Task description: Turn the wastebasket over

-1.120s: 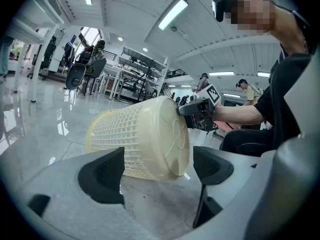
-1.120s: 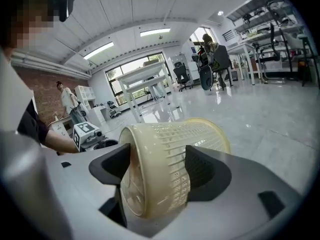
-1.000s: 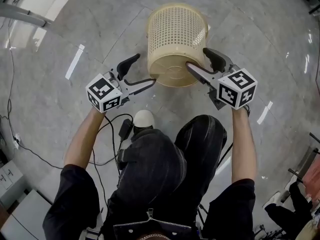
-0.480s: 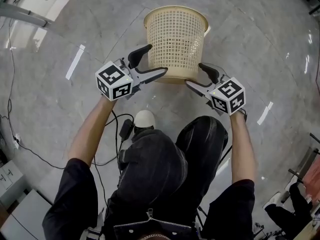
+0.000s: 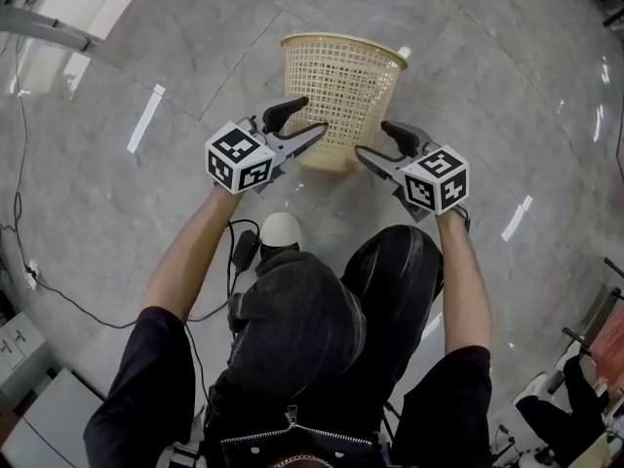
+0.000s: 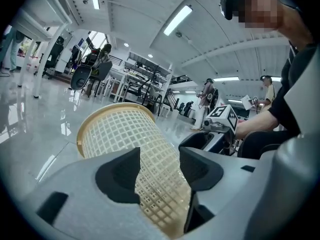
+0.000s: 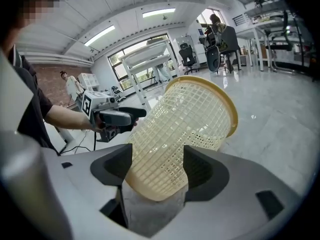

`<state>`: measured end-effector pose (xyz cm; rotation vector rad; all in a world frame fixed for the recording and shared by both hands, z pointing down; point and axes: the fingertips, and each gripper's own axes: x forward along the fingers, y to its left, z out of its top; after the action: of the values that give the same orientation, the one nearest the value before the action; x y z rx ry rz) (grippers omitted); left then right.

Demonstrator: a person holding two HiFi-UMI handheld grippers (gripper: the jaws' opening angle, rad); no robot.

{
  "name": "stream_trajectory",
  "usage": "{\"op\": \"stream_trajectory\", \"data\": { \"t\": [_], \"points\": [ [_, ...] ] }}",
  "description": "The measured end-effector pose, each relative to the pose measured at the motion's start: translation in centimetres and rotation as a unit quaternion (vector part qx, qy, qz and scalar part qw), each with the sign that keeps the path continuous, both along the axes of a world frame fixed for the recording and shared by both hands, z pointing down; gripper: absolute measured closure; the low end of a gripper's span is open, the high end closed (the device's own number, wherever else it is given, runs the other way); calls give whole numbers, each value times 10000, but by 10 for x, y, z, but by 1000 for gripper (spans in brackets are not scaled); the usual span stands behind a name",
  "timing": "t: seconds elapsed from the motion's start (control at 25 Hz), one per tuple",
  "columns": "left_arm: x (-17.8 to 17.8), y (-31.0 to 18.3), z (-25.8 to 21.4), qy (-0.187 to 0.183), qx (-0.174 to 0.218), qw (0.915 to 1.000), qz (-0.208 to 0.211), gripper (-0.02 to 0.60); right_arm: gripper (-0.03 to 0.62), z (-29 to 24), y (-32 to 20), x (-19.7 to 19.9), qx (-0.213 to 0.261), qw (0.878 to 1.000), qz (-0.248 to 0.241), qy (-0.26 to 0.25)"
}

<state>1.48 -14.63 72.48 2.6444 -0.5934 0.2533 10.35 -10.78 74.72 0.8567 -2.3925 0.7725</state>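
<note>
The cream lattice wastebasket (image 5: 343,96) has its rim up and leans a little away from me, its base low by the floor. My left gripper (image 5: 312,115) is at the left side of its base and my right gripper (image 5: 372,137) at the right side. In the left gripper view the basket (image 6: 125,129) fills the gap in front of the left gripper (image 6: 160,169), whose jaws are closing. The right gripper (image 7: 157,169) frames the basket's base (image 7: 155,184); its jaws are closing slightly. No pad visibly presses the lattice.
Glossy grey stone floor (image 5: 507,76) lies all round. Black cables (image 5: 39,281) trail at the left, near my knees and a white shoe (image 5: 281,230). Desks, chairs (image 6: 85,76) and standing people (image 6: 206,91) are far off in the hall.
The basket swung from lying with its bottom toward me to rim up, and came down. Both grippers sank with it toward me. The left jaws narrowed.
</note>
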Motion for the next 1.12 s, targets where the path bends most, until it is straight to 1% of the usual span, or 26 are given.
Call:
{"op": "stream_trajectory", "data": {
  "t": [0.16,0.28,0.36,0.44,0.48,0.52,0.68,0.76,0.84,0.96,1.04,1.12],
  "points": [
    [-3,-3,5,-49,11,9998,-200,344,266,-11,-20,1,122,9984,513,-181],
    [-6,-6,7,-168,47,9995,-270,344,266,-18,-37,11,121,9940,1046,-310],
    [-12,-10,8,-221,28,9992,-346,342,266,-20,-46,17,4,9899,1353,-432],
    [-18,-13,9,-212,-29,9989,-423,339,266,-21,-52,19,-219,9855,1545,-660],
    [-20,-14,10,-192,-56,9987,-460,325,266,-20,-54,20,-331,9834,1616,-762],
    [-23,-16,10,-166,-75,9986,-505,313,264,-18,-56,21,-426,9816,1672,-824],
    [-40,-29,10,-144,-118,9973,-708,231,261,-5,-59,20,-694,9783,1730,-903],
    [-45,-36,16,-205,-266,9970,-695,204,261,0,-60,18,-798,9775,1691,-973],
    [-48,-42,24,-107,-524,9963,-668,199,260,5,-60,17,-904,9765,1660,-1034],
    [-56,-49,30,257,-900,9928,-749,198,260,17,-59,15,-1096,9740,1651,-1099],
    [-63,-55,32,452,-1076,9899,-805,198,258,23,-62,11,-1237,9708,1628,-1258],
    [-68,-59,33,525,-1177,9884,-803,198,258,23,-68,3,-1365,9660,1600,-1502]
  ]
}}
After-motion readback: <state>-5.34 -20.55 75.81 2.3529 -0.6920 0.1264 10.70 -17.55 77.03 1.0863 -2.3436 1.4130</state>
